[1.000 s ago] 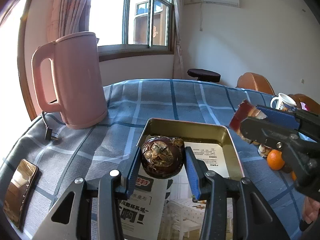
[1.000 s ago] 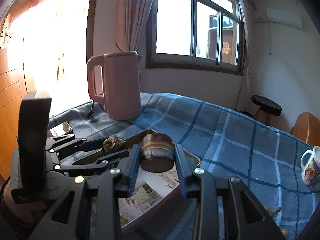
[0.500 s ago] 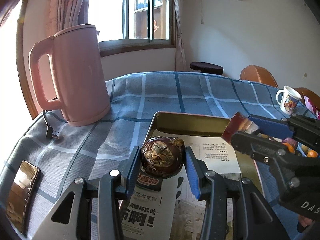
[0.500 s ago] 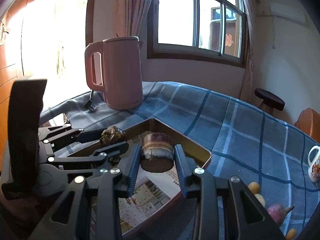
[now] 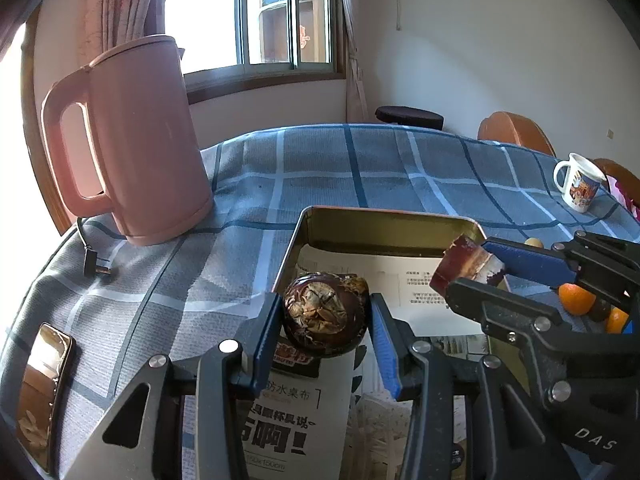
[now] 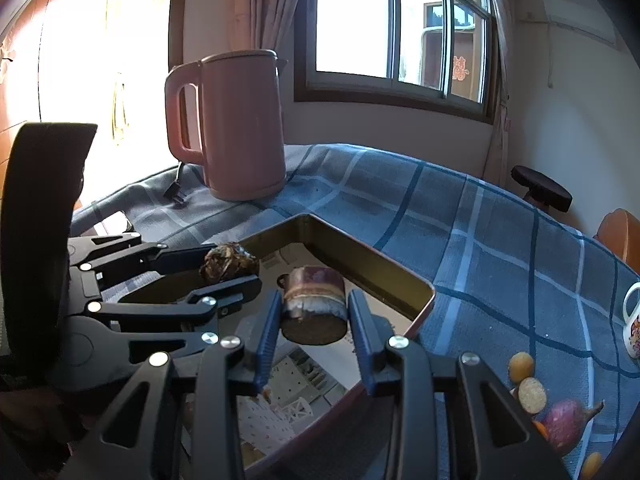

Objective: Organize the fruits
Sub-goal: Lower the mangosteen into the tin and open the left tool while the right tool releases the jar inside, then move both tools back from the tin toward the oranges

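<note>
Left gripper (image 5: 326, 328) pinches a dark, wrinkled round fruit (image 5: 325, 314) between its blue fingers (image 5: 266, 336), hanging over the near left corner of the metal tray (image 5: 384, 222). No long axis there; its dried crown faces the camera. Right gripper (image 6: 314, 322) clamps a short sugarcane piece (image 6: 314, 308) over the tray, its axis tilted, dark cut end toward the camera. Tray sits on the checked table (image 5: 360, 168).

A table with a blue checked cloth (image 5: 360, 168) is carrying a pink kettle (image 5: 132, 140), a golden metal tray (image 5: 384, 228), a phone (image 5: 40, 384) near the edge, a white mug (image 5: 578, 182), and some oranges (image 5: 576, 299) lying beside the tray.
</note>
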Tool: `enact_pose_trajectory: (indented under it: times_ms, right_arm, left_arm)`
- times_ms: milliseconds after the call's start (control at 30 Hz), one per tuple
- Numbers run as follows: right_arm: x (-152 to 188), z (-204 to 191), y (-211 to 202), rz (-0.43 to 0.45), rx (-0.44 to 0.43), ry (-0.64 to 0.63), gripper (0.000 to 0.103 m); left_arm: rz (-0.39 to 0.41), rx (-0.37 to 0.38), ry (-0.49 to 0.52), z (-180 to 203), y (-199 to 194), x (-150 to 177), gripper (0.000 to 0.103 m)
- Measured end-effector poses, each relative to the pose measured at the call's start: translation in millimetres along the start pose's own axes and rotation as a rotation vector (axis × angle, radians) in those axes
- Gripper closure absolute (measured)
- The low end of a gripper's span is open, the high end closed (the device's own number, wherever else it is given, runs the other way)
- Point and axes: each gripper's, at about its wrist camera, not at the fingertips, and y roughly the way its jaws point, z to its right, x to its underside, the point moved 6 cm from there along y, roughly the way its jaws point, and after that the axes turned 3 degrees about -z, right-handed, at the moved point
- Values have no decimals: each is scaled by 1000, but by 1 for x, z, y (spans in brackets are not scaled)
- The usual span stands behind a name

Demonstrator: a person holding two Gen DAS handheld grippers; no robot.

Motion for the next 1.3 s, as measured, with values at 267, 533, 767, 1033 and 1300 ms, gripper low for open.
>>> enact_pose_trajectory:
  times_ms: [267,533,767,1033,1300]
  right_arm:
    - [4,3,7,-21,0,8,66]
    - [6,5,7,-22,-12,31,62]
    - [11,16,-24,44,2,55,35]
    - [43,55,-93,113,99,93,28]
    - [103,145,-155,110,345,241,27]
  left_arm:
    - [-16,-13,8,1,3,2,57]
    - [1,-24,-10,-1,-3,3,55]
    - [79,-3,-39,2,-27,3,28]
    - [154,78,-7,49,-59,-4,28]
    - [128,228,91,142,-63,4,28]
